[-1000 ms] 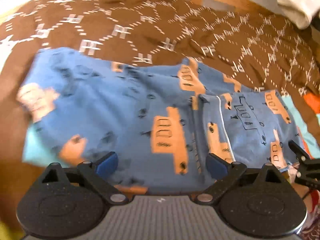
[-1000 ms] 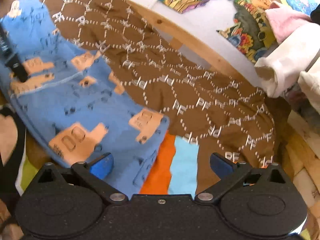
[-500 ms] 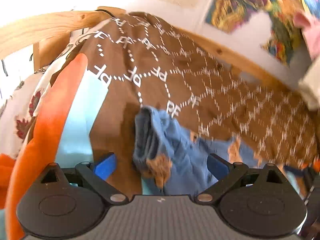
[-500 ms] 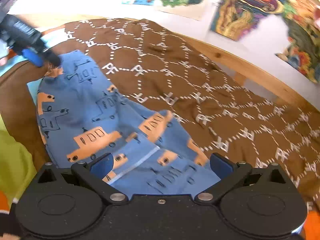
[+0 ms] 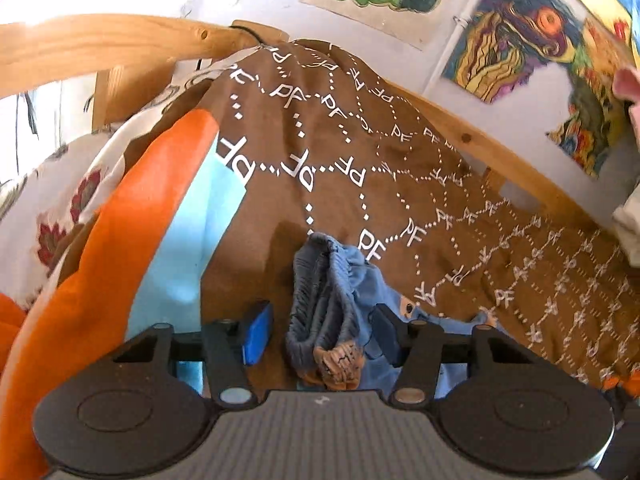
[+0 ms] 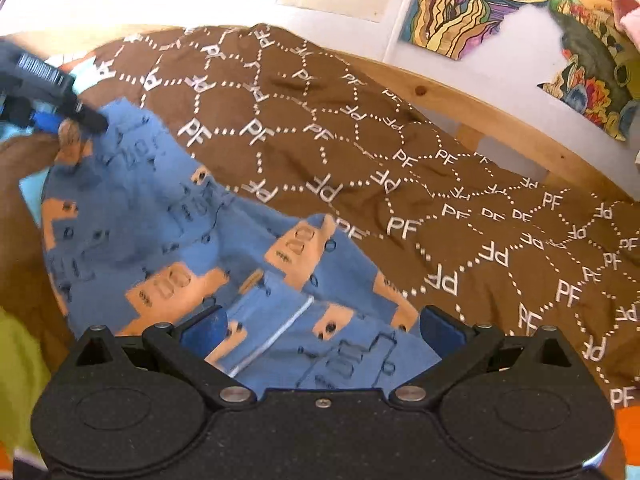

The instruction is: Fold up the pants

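Observation:
Blue pants with orange vehicle prints [image 6: 180, 248] lie on a brown patterned blanket [image 6: 400, 184]. In the left wrist view a bunched, ribbed end of the pants [image 5: 328, 304] sits between the fingers of my left gripper [image 5: 320, 328], whose jaws stand partly apart on either side of the cloth. In the right wrist view my right gripper [image 6: 320, 326] is open over the near folded part of the pants. The left gripper also shows there at the far left end of the pants [image 6: 60, 120].
A wooden bed rail [image 6: 480, 108] runs behind the blanket, with posters [image 6: 472, 4] on the white wall. An orange and light-blue cloth [image 5: 132, 240] and a floral sheet [image 5: 60, 200] lie left of the pants. A green cloth [image 6: 20, 368] lies at the near left.
My left gripper swung to the end of the pants and its jaws have narrowed around the bunched end. My right gripper moved from the pants' edge over the near folded part.

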Action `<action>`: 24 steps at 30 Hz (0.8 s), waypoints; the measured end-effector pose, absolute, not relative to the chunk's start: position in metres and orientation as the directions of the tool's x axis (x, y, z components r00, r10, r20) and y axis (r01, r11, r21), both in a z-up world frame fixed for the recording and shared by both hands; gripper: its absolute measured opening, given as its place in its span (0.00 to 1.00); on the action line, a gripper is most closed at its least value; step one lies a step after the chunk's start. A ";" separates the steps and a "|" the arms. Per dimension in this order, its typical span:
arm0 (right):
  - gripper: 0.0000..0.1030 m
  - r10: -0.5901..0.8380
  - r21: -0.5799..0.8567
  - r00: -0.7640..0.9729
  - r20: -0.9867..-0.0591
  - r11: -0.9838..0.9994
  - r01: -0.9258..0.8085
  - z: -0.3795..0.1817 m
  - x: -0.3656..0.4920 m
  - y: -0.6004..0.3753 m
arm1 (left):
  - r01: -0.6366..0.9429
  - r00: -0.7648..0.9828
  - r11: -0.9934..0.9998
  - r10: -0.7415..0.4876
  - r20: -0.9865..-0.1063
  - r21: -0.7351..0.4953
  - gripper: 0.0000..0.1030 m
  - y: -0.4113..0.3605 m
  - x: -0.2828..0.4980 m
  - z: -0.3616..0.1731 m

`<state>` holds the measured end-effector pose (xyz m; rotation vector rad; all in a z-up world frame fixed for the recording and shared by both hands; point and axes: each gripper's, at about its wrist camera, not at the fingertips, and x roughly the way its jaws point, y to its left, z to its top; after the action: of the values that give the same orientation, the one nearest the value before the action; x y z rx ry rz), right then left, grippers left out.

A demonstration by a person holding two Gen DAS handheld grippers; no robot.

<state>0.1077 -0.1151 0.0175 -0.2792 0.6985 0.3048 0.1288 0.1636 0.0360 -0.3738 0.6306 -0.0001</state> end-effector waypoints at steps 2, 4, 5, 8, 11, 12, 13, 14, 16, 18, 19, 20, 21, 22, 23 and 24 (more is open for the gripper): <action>0.99 0.156 -0.187 0.713 -0.684 0.907 -0.378 0.009 0.104 -0.112 | -0.110 0.807 0.933 -0.117 -0.579 -0.342 0.58 0.163 0.129 0.035; 0.99 0.147 -0.206 0.706 -0.692 0.898 -0.389 0.001 0.103 -0.109 | -0.107 0.804 0.935 -0.119 -0.583 -0.338 0.58 0.161 0.130 0.035; 0.99 0.155 -0.200 0.708 -0.689 0.899 -0.391 -0.002 0.103 -0.109 | -0.105 0.802 0.936 -0.121 -0.585 -0.337 0.58 0.160 0.130 0.035; 0.99 0.157 -0.195 0.710 -0.687 0.901 -0.387 -0.001 0.105 -0.109 | -0.107 0.795 0.942 -0.111 -0.596 -0.318 0.53 0.157 0.130 0.035; 0.99 0.153 -0.214 0.728 -0.669 0.898 -0.385 0.004 0.100 -0.110 | -0.129 0.789 0.949 -0.078 -0.609 -0.289 0.28 0.156 0.130 0.034; 0.99 0.156 -0.214 0.734 -0.661 0.898 -0.384 0.007 0.097 -0.111 | -0.137 0.790 0.948 -0.070 -0.609 -0.286 0.24 0.157 0.129 0.034; 0.99 0.159 -0.214 0.741 -0.653 0.899 -0.382 0.009 0.094 -0.112 | -0.134 0.792 0.948 -0.073 -0.606 -0.290 0.21 0.157 0.129 0.035; 0.99 0.160 -0.212 0.746 -0.647 0.901 -0.378 0.012 0.091 -0.114 | -0.125 0.799 0.949 -0.078 -0.597 -0.291 0.20 0.155 0.128 0.037; 0.99 0.160 -0.205 0.755 -0.636 0.908 -0.366 0.016 0.086 -0.120 | -0.092 0.811 0.961 -0.080 -0.580 -0.261 0.19 0.146 0.125 0.043; 0.99 0.160 -0.196 0.767 -0.621 0.916 -0.350 0.021 0.080 -0.127 | -0.039 0.830 0.974 -0.092 -0.550 -0.223 0.19 0.129 0.119 0.055; 0.99 0.159 -0.191 0.773 -0.614 0.920 -0.341 0.024 0.077 -0.132 | -0.009 0.839 0.976 -0.112 -0.533 -0.218 0.19 0.120 0.115 0.061; 0.99 0.156 -0.189 0.778 -0.609 0.924 -0.332 0.026 0.075 -0.136 | 0.019 0.844 0.975 -0.133 -0.520 -0.220 0.19 0.110 0.113 0.067; 0.99 0.152 -0.187 0.783 -0.604 0.928 -0.324 0.028 0.073 -0.142 | 0.049 0.847 0.974 -0.159 -0.507 -0.223 0.19 0.099 0.111 0.072; 0.99 0.147 -0.186 0.787 -0.599 0.931 -0.315 0.030 0.071 -0.147 | 0.079 0.849 0.971 -0.184 -0.495 -0.224 0.19 0.087 0.110 0.078; 0.99 0.141 -0.187 0.790 -0.596 0.933 -0.307 0.031 0.069 -0.153 | 0.113 0.852 0.969 -0.208 -0.481 -0.218 0.19 0.074 0.108 0.083; 0.99 0.132 -0.189 0.794 -0.593 0.936 -0.297 0.033 0.067 -0.160 | 0.149 0.851 0.967 -0.232 -0.471 -0.207 0.19 0.060 0.107 0.089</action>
<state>0.0674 -0.1598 0.0328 -0.2808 0.6120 0.2340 0.1073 0.0596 0.0888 -0.1659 0.5149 -0.2019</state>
